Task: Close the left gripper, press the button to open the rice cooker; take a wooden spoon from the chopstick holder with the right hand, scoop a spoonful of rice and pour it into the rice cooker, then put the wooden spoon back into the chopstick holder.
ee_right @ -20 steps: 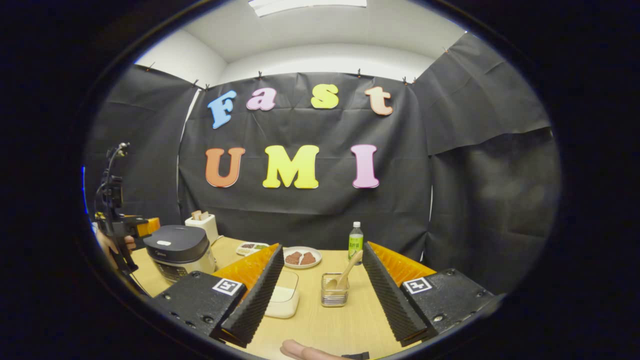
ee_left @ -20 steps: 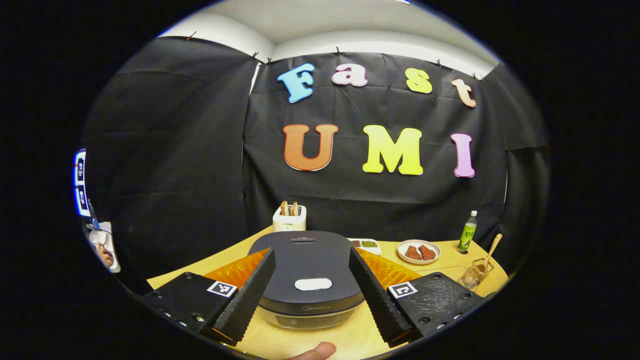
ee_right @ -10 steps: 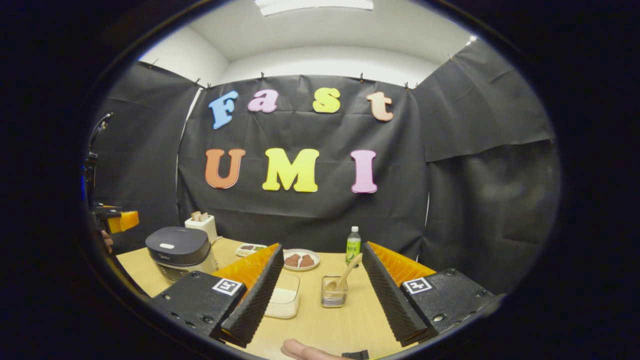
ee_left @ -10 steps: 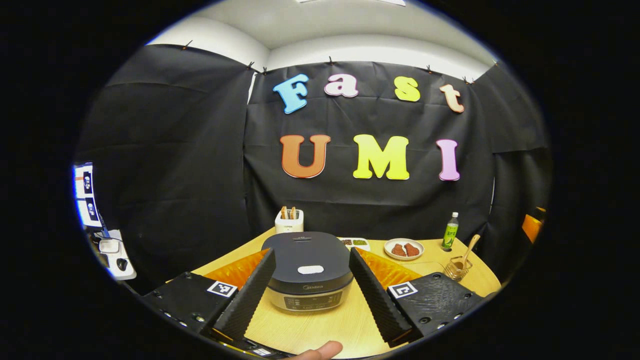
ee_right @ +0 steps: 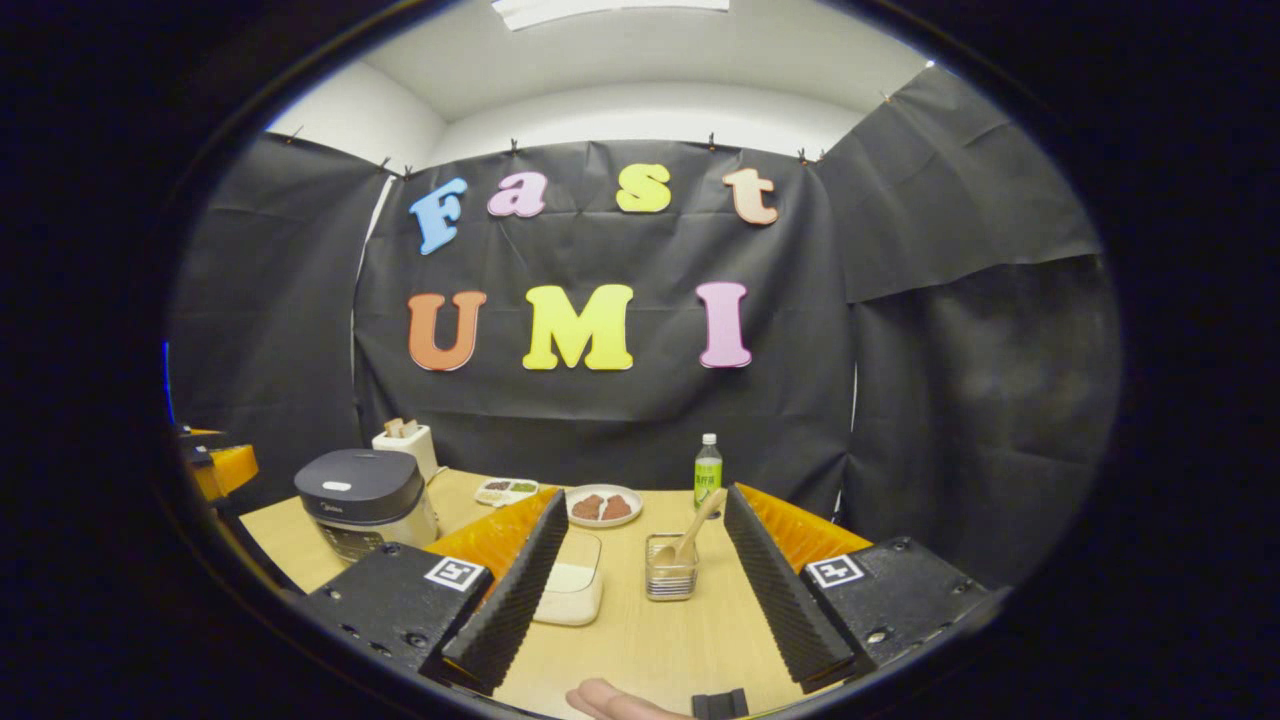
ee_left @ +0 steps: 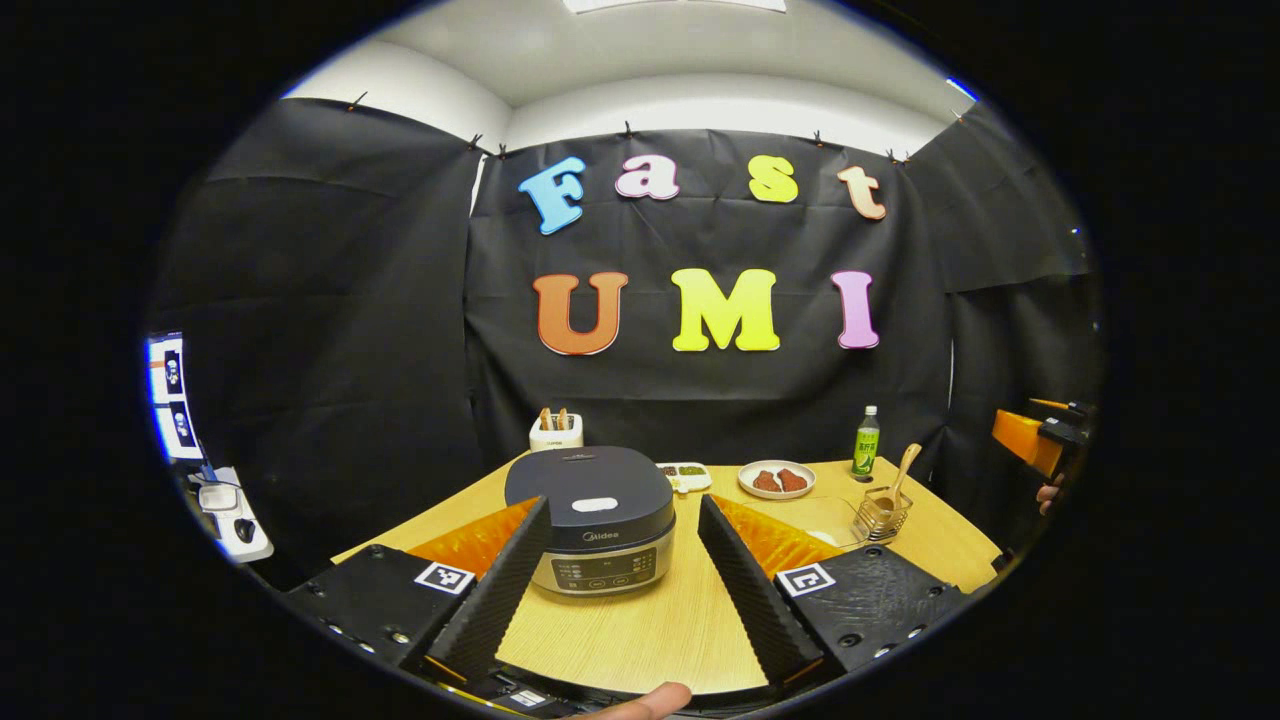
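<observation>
The dark-lidded rice cooker point(ee_left: 590, 520) stands shut on the wooden table, its white lid button point(ee_left: 593, 505) facing up. My left gripper point(ee_left: 622, 503) hangs open in front of it, well back and touching nothing. In the right gripper view the cooker point(ee_right: 365, 498) sits at the far left. A wooden spoon point(ee_right: 692, 532) leans in the clear chopstick holder point(ee_right: 671, 580), straight ahead of my open right gripper point(ee_right: 645, 497). A pale box of rice point(ee_right: 572, 590) lies just left of the holder, partly hidden by a finger. The holder point(ee_left: 881, 513) also stands at the table's right.
Along the back of the table stand a toaster point(ee_left: 555, 430), a small divided tray point(ee_left: 683, 472), a plate of brown food point(ee_left: 776, 480) and a green bottle point(ee_left: 866, 442). The right gripper point(ee_left: 1030, 440) hovers off the table's right edge. Black cloth walls close in the booth.
My left gripper has drawn back from the rice cooker, which now looks smaller and farther off, its lid still down. The right gripper has hardly moved.
</observation>
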`<action>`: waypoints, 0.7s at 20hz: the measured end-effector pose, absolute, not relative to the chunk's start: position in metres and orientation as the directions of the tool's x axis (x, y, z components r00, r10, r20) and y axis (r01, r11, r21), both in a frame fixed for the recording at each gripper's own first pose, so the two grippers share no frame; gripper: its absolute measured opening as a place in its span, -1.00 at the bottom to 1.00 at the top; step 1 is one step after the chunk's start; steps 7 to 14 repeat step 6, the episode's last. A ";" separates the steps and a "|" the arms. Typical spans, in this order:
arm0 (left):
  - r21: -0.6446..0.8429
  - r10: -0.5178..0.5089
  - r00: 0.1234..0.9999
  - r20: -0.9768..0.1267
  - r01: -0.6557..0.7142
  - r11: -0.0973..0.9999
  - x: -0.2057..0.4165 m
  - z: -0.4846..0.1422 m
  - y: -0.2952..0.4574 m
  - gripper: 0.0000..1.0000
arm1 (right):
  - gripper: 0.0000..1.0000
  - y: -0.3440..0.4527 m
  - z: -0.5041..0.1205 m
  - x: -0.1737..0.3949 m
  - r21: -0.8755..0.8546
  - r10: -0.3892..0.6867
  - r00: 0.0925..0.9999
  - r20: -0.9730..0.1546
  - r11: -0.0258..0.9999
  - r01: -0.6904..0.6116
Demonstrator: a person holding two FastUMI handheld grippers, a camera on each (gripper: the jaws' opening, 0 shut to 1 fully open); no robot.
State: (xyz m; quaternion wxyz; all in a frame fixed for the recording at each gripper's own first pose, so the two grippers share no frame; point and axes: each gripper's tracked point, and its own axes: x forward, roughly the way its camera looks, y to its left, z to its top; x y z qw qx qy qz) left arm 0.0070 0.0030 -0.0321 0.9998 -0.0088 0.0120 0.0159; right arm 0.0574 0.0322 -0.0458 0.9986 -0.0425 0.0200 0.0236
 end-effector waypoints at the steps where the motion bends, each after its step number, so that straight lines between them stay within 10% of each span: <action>1: -0.021 0.031 0.999 -0.022 -0.032 0.999 0.006 -0.031 0.003 0.89 | 1.00 0.031 -0.047 0.057 -0.088 0.043 0.998 -0.043 0.995 -0.047; 14: -0.023 0.027 1.000 -0.002 -0.027 0.999 0.006 -0.025 -0.004 0.89 | 0.97 0.032 -0.050 0.053 -0.104 0.061 0.997 -0.043 0.992 -0.065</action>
